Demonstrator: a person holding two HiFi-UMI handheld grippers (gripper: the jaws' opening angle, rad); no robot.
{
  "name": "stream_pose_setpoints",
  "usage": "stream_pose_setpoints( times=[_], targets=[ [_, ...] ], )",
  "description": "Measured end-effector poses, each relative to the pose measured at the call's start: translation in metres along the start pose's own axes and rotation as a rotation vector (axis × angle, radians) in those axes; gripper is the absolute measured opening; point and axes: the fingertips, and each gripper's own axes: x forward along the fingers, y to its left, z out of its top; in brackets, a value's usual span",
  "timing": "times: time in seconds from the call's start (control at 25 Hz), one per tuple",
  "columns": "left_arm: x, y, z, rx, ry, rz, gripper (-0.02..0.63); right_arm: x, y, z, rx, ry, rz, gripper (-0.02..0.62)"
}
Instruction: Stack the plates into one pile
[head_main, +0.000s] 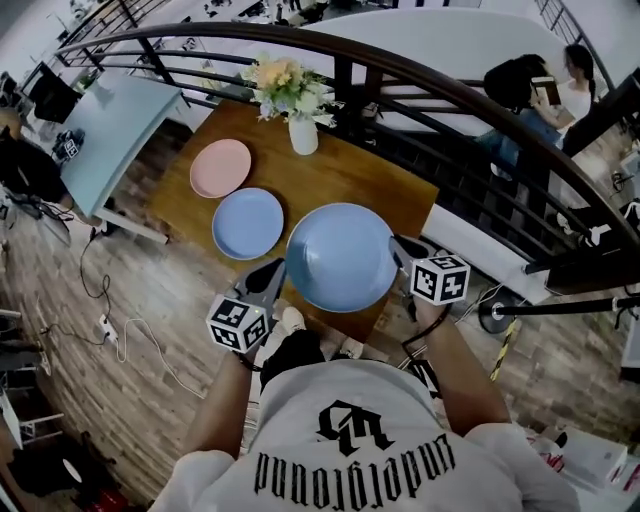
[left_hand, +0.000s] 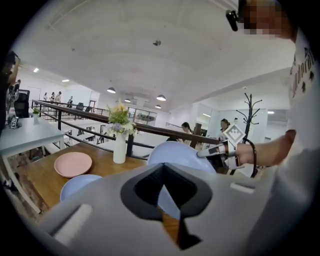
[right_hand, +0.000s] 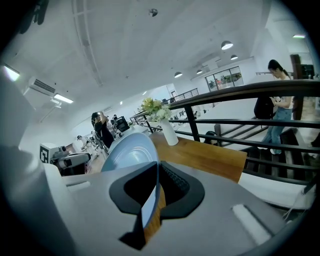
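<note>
At opposite rims, fingers (head_main: 265, 276) (both pairs) pinch plate (head_main: 340, 255).

Pink plate (head_main: 220, 167): flat, farthest. Small blue plate (head_main: 248, 223): flat, just beside it. Large blue plate (head_main: 342, 256): nearest, tilted, clamped at opposite rims.
</note>
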Motion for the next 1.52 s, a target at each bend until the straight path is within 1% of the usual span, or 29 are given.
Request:
stream_pose_setpoints(
  times=[0.2,0.44,0.52,0.76,1.12,1.4,1.52],
  targets=[
    [-0.021,0.024,0.003,-0.004,-0.019,0.043,0.046,0.014,0.019,0.002,-0.005,0.009,0.021,0.021],
    [-0.047,0.059,0.002,-0.001,-0.019,0.066,0.046,0.045,0.05,0.004,0.005,0.017,0.039,0.021],
    [-0.054,0.074,0.003,0.003,-0.018,0.071,0.046,0.057,0.06,0.003,0.008,0.02,0.041,0.021],
    [-0.074,0.13,-0.001,-0.023,-0.001,0.082,0.046,0.107,0.094,0.008,0.018,0.039,0.041,0.021],
    [-0.082,0.213,0.001,-0.031,0.029,0.066,0.046,0.189,0.129,0.015,0.05,0.051,0.028,0.023],
    [-0.067,0.28,0.008,-0.052,0.058,0.043,0.046,0.256,0.144,0.023,0.073,0.086,0.008,0.025],
    [-0.062,0.297,0.003,-0.067,0.08,0.028,0.046,0.274,0.149,0.017,0.087,0.114,-0.007,0.026]
  ],
)
